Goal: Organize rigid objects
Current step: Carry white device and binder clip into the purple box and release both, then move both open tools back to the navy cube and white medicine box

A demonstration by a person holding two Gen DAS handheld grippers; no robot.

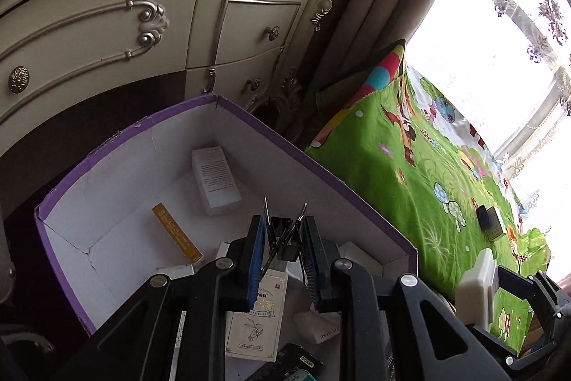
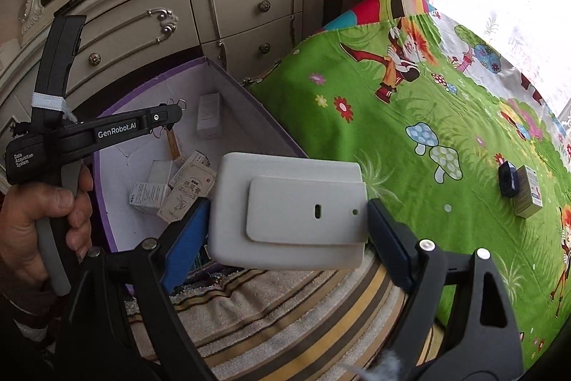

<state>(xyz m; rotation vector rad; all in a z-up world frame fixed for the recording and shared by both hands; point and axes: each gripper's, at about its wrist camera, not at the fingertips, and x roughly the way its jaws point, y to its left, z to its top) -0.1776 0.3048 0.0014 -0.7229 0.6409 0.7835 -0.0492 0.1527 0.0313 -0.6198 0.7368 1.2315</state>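
Binder clip [image 1: 285,238] above purple box [image 1: 228,116]

grippers: 2, left gripper [image 1: 283,240], right gripper [image 2: 287,220]
purple box [image 1: 321,166]: 1, centre of frame
small cartons in it: at least 6, exact count unclear
binder clip [image 1: 285,238]: 1
white plastic case [image 2: 289,213]: 1
items on green sheet [image 2: 357,88]: 2, right edge
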